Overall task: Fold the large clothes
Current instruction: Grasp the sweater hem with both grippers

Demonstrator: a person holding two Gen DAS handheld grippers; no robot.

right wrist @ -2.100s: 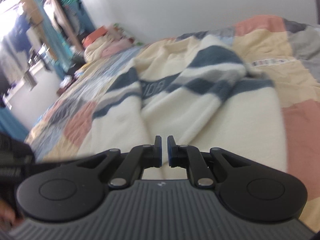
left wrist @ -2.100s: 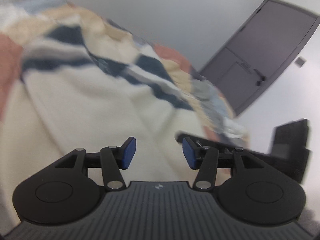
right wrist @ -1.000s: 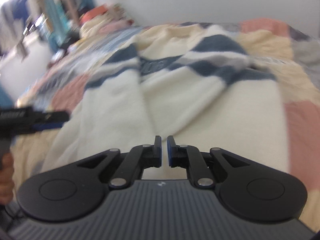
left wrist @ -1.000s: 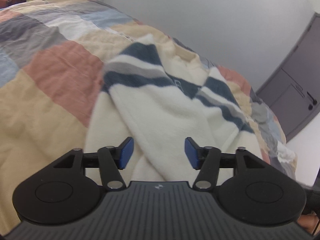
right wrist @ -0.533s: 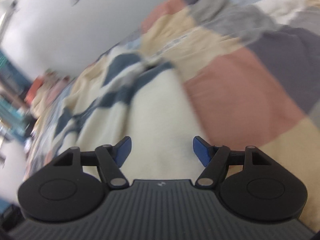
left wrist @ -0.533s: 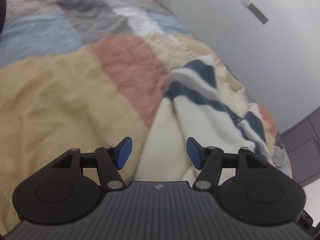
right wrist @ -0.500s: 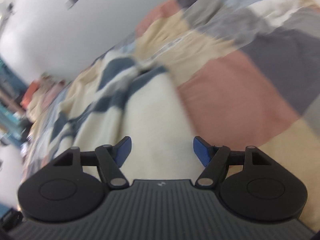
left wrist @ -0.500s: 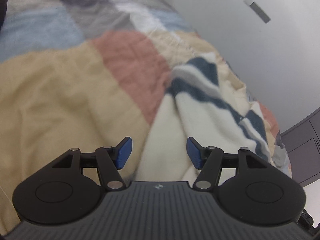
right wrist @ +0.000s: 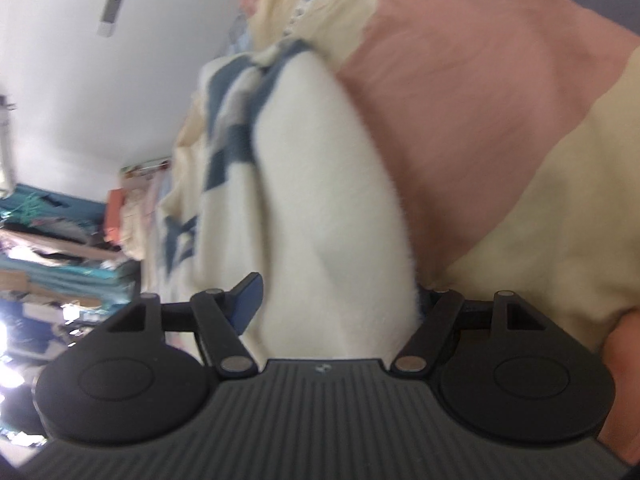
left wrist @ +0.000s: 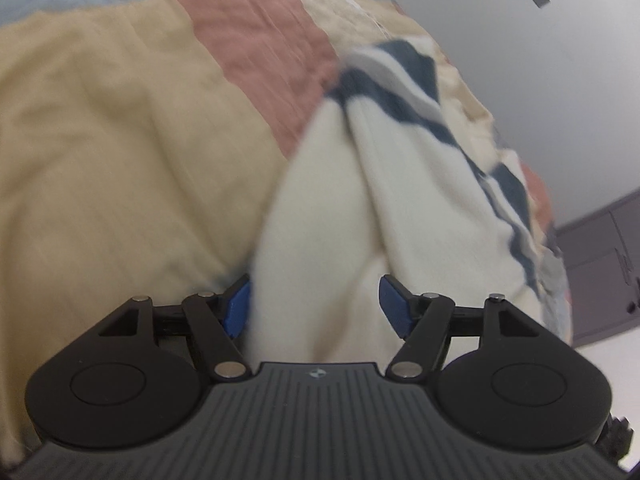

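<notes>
A: Item one, left gripper [left wrist: 314, 304]?
B: Jaws spread wide. Blue pads [left wrist: 394, 303] stand either side of the cream hem of the sweater [left wrist: 332, 216]; the cloth fills the gap and hides part of the pad at 9 o'clock. Not clamped.

A: Item two, right gripper [right wrist: 334, 304]?
B: Also wide. Sweater cloth [right wrist: 320, 208] bulges between the fingers; the pad at 3 o'clock is mostly hidden behind it.

A: Item three, the garment itself?
B: Cream fleece with navy and grey stripes, lying on the patchwork quilt [left wrist: 120, 152]. From the left gripper it runs toward 1 o'clock; from the right, toward 11 o'clock. Edges blurred.

A: Surroundings?
B: Quilt patches of tan and pink at 9 to 12 o'clock in the left view; grey door [left wrist: 596, 272] at 3 o'clock. Right view: white wall [right wrist: 80, 100] at 10 o'clock, cluttered shelves [right wrist: 52, 264] at 9 o'clock.
</notes>
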